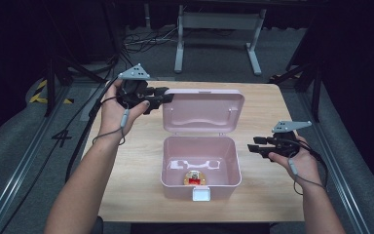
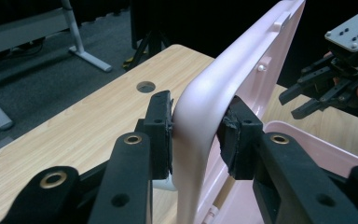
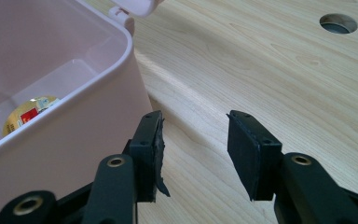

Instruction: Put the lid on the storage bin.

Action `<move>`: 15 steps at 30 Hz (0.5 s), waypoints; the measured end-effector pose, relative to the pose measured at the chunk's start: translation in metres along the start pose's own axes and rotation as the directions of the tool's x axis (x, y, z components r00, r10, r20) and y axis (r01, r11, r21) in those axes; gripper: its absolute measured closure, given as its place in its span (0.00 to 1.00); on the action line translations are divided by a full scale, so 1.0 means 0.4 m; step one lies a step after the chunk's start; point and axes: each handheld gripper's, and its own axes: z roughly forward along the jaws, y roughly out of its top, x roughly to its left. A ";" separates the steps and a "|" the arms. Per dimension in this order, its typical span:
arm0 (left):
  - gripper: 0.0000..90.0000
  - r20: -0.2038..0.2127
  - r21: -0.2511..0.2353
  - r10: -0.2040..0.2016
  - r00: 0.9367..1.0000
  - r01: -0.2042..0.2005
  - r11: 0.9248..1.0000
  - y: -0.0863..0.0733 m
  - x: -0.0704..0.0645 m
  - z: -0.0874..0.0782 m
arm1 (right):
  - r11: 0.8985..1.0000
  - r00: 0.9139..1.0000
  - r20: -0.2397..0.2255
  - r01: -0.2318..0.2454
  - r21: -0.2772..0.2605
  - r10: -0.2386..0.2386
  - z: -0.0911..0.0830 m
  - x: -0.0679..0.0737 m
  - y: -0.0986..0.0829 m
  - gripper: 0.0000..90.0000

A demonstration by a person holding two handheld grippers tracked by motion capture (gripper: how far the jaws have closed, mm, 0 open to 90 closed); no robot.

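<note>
A pink plastic box [image 1: 173,168] stands open in the middle of the table, its lid [image 1: 202,109] raised upright at the back. A small round gold item with a red label [image 1: 195,179] lies on the box floor near the front wall, and shows again as the gold item [image 3: 28,114]. My left gripper [image 1: 158,97] is shut on the lid's upper left corner; the lid rim [image 2: 205,112] sits pinched within the left gripper [image 2: 198,133]. My right gripper [image 1: 254,146] hovers open just right of the box wall [image 3: 74,130], and nothing lies inside the right gripper [image 3: 196,149].
A white latch [image 1: 201,194] sticks out from the box's front. The wooden table [image 1: 126,161] has a round cable hole [image 3: 338,23]. Table legs and cables stand on the floor behind. The other hand's gripper [image 2: 326,88] shows beyond the lid.
</note>
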 end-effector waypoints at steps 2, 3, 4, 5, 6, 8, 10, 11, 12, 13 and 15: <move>0.74 0.006 -0.008 0.000 1.000 0.000 1.000 -0.005 -0.005 -0.005 | 1.000 1.000 0.001 0.003 -0.003 -0.003 -0.002 0.003 0.002 0.63; 0.74 0.008 -0.014 -0.005 1.000 0.005 1.000 -0.008 -0.008 -0.007 | 1.000 1.000 0.005 0.004 -0.008 -0.004 -0.004 0.005 0.004 0.63; 0.73 0.009 -0.019 -0.004 1.000 0.004 1.000 -0.011 -0.010 -0.009 | 1.000 1.000 0.008 0.007 -0.015 -0.007 -0.006 0.007 0.005 0.63; 0.73 0.011 -0.024 -0.003 1.000 0.004 1.000 -0.014 -0.012 -0.011 | 1.000 1.000 0.005 0.007 -0.023 -0.006 -0.008 0.008 0.007 0.63; 0.73 0.011 -0.030 0.000 1.000 0.001 1.000 -0.017 -0.015 -0.012 | 1.000 1.000 0.000 0.002 -0.031 -0.002 -0.009 0.010 0.007 0.64; 0.73 0.011 -0.037 0.002 1.000 -0.002 0.999 -0.023 -0.022 -0.016 | 0.999 1.000 -0.003 0.003 -0.036 -0.004 -0.013 0.012 0.009 0.64; 0.72 0.000 -0.048 0.010 1.000 -0.010 0.999 -0.028 -0.033 -0.020 | 0.999 1.000 0.000 0.007 -0.032 -0.007 -0.015 0.014 0.010 0.64; 0.72 -0.001 -0.048 0.013 1.000 -0.013 0.999 -0.029 -0.036 -0.022 | 0.999 1.000 0.001 0.011 -0.033 -0.011 -0.015 0.016 0.011 0.64; 0.72 -0.006 -0.049 0.020 1.000 -0.020 0.999 -0.031 -0.041 -0.024 | 0.999 1.000 0.001 0.012 -0.034 -0.012 -0.016 0.017 0.012 0.64; 0.72 -0.008 -0.048 0.022 1.000 -0.023 0.999 -0.033 -0.045 -0.026 | 0.999 1.000 0.000 0.015 -0.034 -0.015 -0.016 0.019 0.013 0.64; 0.71 -0.013 -0.047 0.024 1.000 -0.024 0.999 -0.036 -0.053 -0.029 | 0.999 1.000 -0.001 0.022 -0.033 -0.022 -0.017 0.024 0.016 0.64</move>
